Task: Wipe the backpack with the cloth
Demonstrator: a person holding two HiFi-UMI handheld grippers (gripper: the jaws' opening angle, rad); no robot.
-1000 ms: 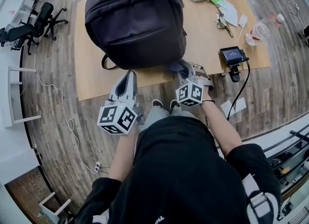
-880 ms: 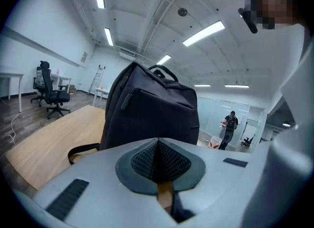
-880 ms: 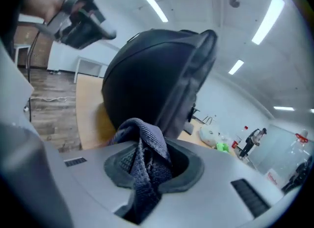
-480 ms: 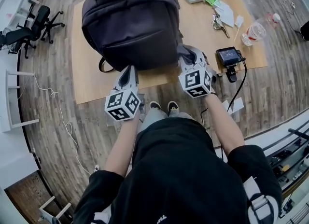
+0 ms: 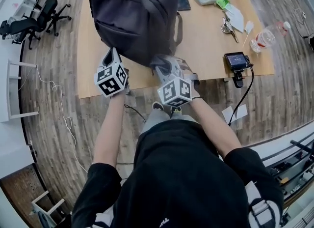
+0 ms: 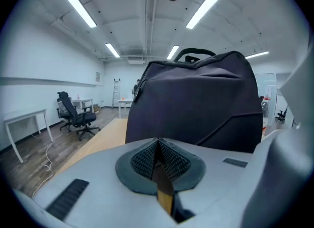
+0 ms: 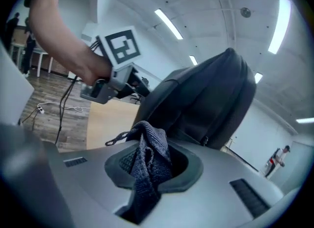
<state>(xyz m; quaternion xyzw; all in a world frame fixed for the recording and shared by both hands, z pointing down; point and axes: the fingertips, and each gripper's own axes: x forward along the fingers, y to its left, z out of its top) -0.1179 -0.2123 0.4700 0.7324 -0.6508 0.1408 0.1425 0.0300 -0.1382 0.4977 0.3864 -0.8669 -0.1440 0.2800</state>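
Right hand-held gripper (image 5: pixel 163 65) pinches cloth (image 7: pixel 148 160) beside backpack (image 5: pixel 135 15).

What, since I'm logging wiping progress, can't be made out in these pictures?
Whether the cloth touches the backpack: head view, the right gripper covers the spot.
Backpack's top: head view, cut off by the upper edge.
Backpack's far side: gripper views, hidden by its own bulk.
Small items by the bottle: head view, too small.
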